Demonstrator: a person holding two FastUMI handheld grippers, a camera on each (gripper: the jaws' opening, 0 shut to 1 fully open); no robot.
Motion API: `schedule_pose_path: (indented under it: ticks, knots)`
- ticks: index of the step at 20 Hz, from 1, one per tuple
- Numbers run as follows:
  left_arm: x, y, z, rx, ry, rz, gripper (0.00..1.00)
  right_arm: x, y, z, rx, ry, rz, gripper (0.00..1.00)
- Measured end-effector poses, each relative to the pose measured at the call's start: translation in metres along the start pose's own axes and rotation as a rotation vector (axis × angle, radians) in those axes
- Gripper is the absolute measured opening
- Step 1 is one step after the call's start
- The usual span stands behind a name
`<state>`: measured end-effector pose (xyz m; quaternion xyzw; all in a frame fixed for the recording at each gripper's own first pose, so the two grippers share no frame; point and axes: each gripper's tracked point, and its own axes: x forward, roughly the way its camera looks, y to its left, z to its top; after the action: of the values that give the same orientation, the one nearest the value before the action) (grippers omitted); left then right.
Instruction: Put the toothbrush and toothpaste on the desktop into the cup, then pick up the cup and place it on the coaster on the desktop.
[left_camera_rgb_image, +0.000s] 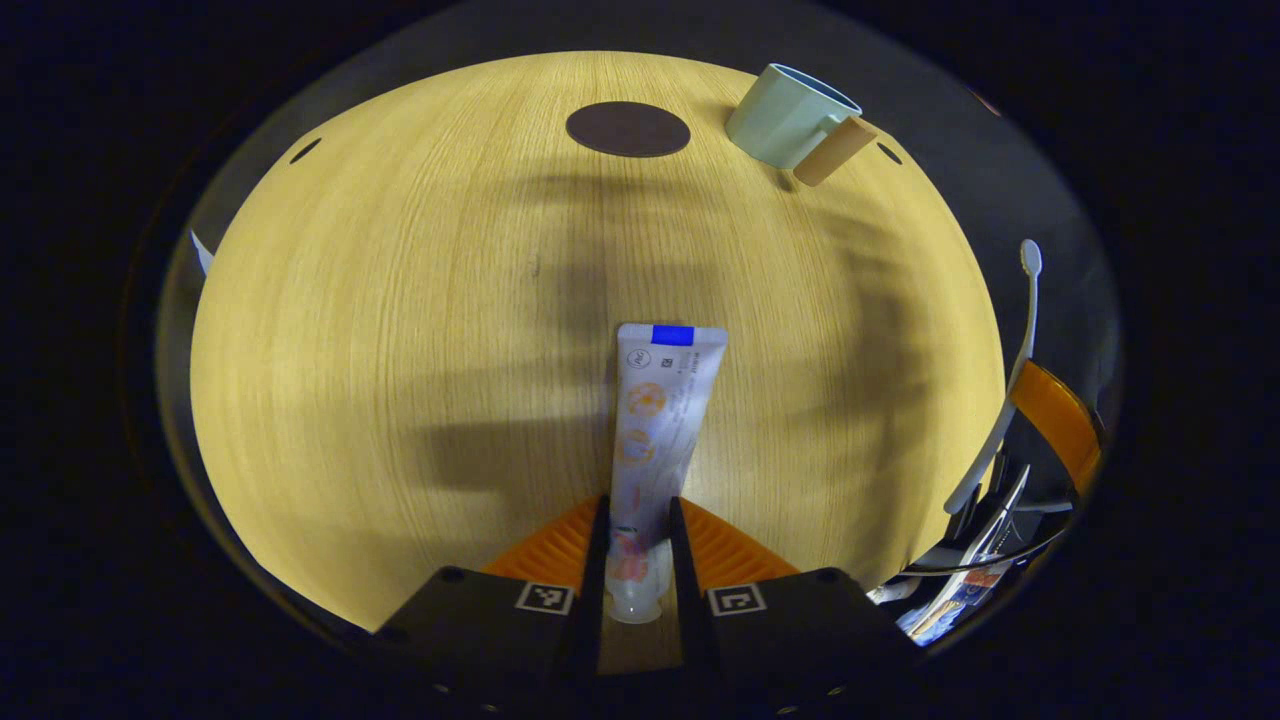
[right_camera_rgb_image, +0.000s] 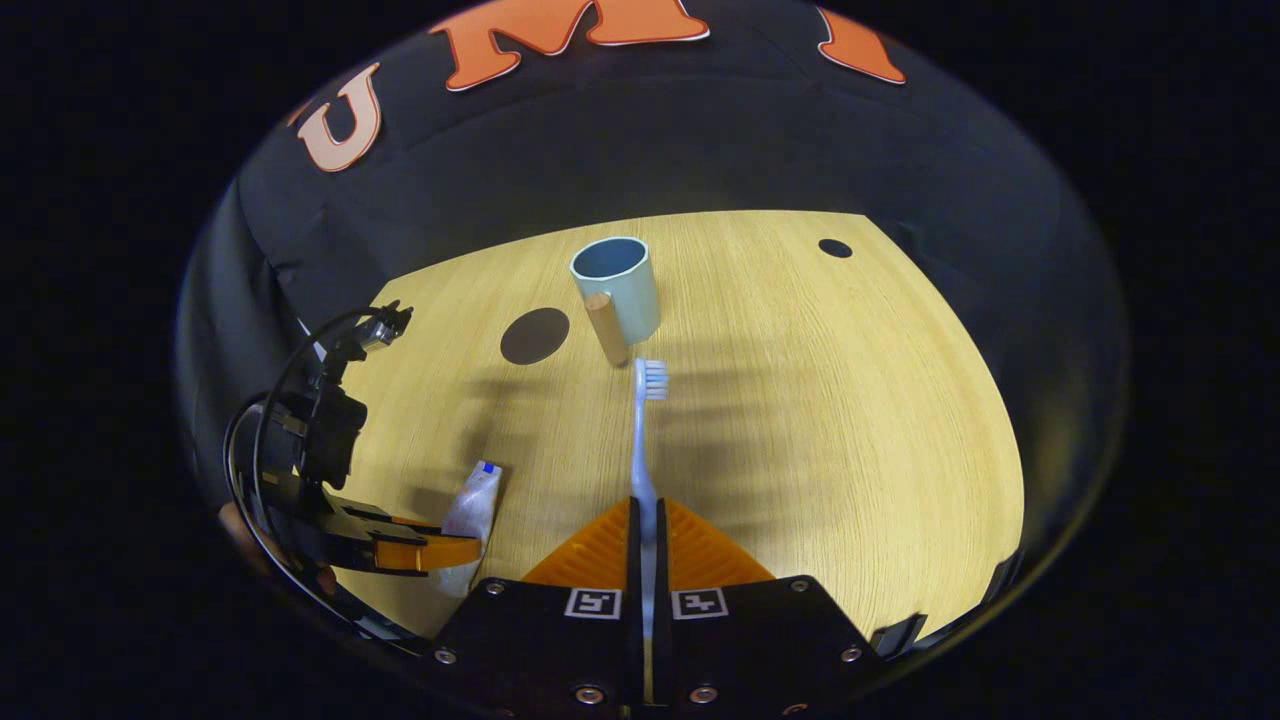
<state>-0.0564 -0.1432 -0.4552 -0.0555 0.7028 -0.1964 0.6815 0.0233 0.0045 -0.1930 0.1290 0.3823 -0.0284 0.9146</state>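
A white toothpaste tube (left_camera_rgb_image: 660, 430) points away from me with its cap end between the fingers of my left gripper (left_camera_rgb_image: 637, 530), which is shut on it. In the right gripper view the same tube (right_camera_rgb_image: 472, 515) sits in the left gripper (right_camera_rgb_image: 425, 552) low at the left. My right gripper (right_camera_rgb_image: 645, 520) is shut on the handle of a pale blue toothbrush (right_camera_rgb_image: 641, 440), bristles forward toward the cup (right_camera_rgb_image: 617, 285). The cup (left_camera_rgb_image: 790, 115) is pale blue-green with a tan handle and stands upright. A dark round coaster (left_camera_rgb_image: 628, 129) lies left of it, also visible as the coaster (right_camera_rgb_image: 534, 335).
The wooden desktop (left_camera_rgb_image: 400, 350) has small dark holes near its far corners (right_camera_rgb_image: 835, 248). At the right edge of the left gripper view, the right gripper (left_camera_rgb_image: 1000, 470) holds the toothbrush (left_camera_rgb_image: 1022, 350) upright. Black booth cloth (right_camera_rgb_image: 700, 150) rises behind the table.
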Motion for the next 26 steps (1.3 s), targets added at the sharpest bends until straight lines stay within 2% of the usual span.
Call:
schedule_pose_path:
  ticks: [1,3,11,19,26]
  knots:
    - [0.003,-0.002,0.001,-0.007,0.005,-0.005,0.24,0.002,0.001,0.001,0.000,0.001,0.004,0.04]
    - [0.008,-0.006,0.003,0.029,0.000,-0.013,0.16,0.005,0.001,0.004,0.002,0.003,0.005,0.04]
    - [-0.015,-0.010,0.017,0.090,-0.099,-0.013,0.11,0.012,0.004,0.033,0.012,-0.084,0.039,0.04]
    - [-0.042,-0.009,0.008,0.028,-0.147,-0.039,0.11,0.016,0.022,0.122,-0.057,-0.367,0.097,0.04]
    - [-0.056,0.002,0.006,-0.038,-0.168,-0.024,0.11,0.017,0.033,0.191,-0.166,-0.655,0.098,0.04]
